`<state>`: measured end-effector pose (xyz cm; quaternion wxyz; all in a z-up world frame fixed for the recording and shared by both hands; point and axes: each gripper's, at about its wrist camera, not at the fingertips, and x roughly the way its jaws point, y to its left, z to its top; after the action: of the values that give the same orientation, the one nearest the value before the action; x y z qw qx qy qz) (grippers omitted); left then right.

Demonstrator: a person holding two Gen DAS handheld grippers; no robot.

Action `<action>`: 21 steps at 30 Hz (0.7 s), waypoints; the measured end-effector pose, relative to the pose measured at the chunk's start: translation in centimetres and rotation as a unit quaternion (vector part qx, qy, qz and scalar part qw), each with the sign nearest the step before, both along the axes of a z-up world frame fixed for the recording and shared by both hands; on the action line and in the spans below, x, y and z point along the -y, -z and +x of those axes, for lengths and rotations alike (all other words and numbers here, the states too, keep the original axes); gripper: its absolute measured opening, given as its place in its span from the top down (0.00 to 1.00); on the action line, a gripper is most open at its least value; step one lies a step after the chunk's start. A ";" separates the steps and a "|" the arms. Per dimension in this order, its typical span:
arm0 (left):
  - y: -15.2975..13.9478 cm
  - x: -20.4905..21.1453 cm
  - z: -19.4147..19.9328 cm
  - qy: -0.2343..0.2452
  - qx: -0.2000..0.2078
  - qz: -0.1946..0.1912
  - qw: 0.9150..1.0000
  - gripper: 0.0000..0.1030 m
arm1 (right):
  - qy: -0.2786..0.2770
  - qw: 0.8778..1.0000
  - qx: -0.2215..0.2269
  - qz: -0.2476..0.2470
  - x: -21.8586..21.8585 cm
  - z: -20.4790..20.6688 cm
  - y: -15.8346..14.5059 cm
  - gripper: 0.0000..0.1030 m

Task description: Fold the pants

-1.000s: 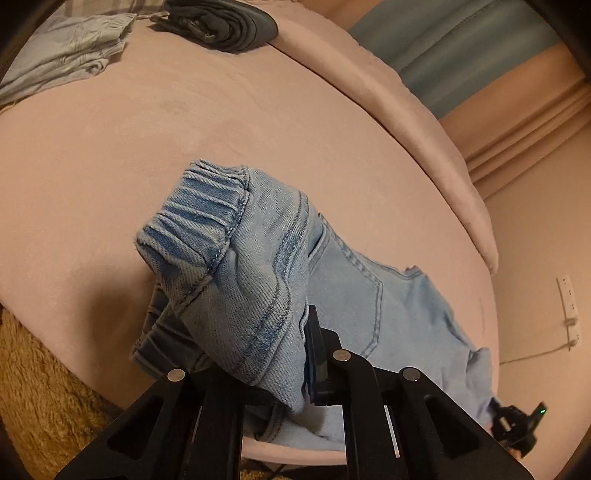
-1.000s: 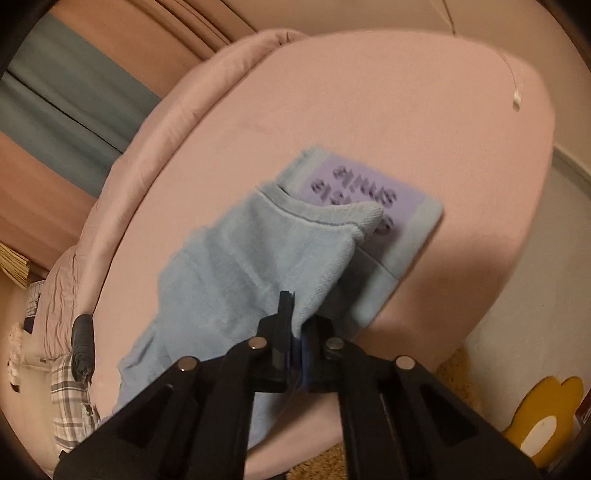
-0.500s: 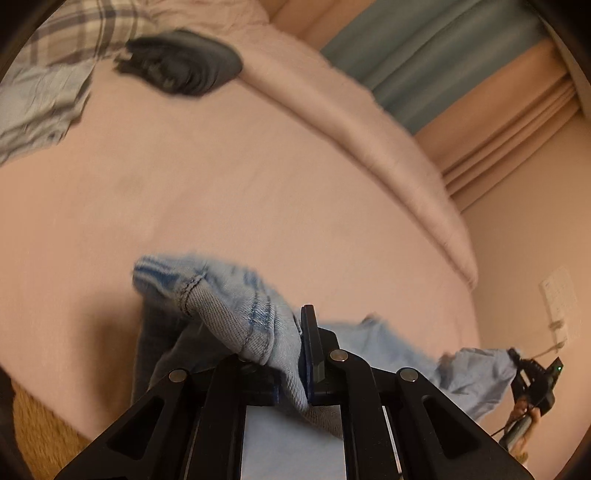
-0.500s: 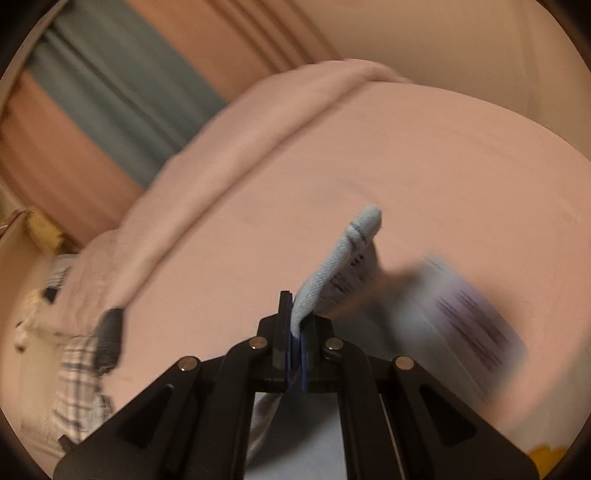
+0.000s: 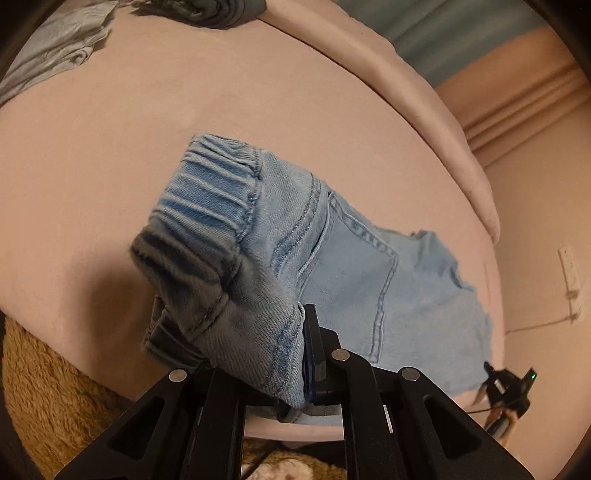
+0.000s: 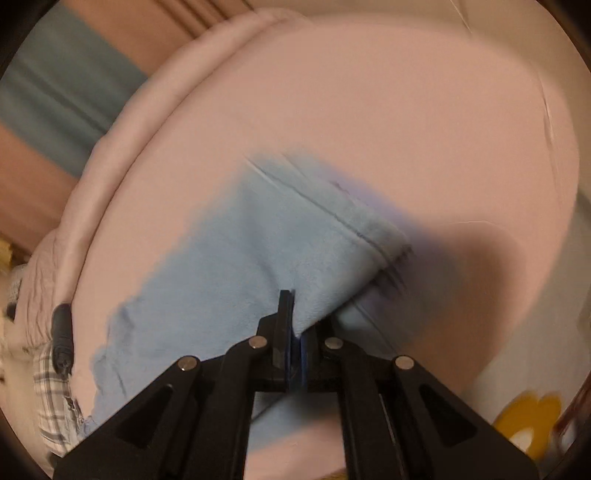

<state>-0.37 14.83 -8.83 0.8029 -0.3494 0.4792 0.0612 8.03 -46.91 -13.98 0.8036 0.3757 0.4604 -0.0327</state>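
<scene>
Light blue denim pants (image 5: pixel 351 280) lie spread over the pink bed (image 5: pixel 184 92), back pocket up. Their gathered elastic waistband is bunched over my left gripper (image 5: pixel 280 332), which is shut on the denim; the cloth hides its left finger. In the right wrist view, which is blurred, the paler far end of the pants (image 6: pixel 240 258) drapes from my right gripper (image 6: pixel 293 306), shut on a fold of it. That right gripper (image 5: pixel 509 384) also shows small at the pants' far edge in the left wrist view.
A dark folded garment (image 5: pixel 210 11) and a grey-blue one (image 5: pixel 55 48) lie at the bed's far side. A rolled pink duvet (image 5: pixel 406 92) runs along the curtain side. A brown shaggy rug (image 5: pixel 44 387) lies below the bed edge. Plaid cloth (image 6: pixel 51 406) and a yellow floor piece (image 6: pixel 528 417) show.
Both grippers swung up with the pants half a second ago and have come back down. The denim lies spread on the bed again, both grips unchanged.
</scene>
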 end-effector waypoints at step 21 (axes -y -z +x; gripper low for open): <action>-0.9 0.1 0.4 0.004 -0.024 0.041 0.999 0.85 | 0.037 0.998 -0.014 -0.056 1.4 -1.0 -3.3 0.94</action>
<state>0.01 14.70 -7.93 0.8052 -0.3126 0.4966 0.0854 7.01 -48.33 -10.64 0.8149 0.3465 0.4552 -0.0934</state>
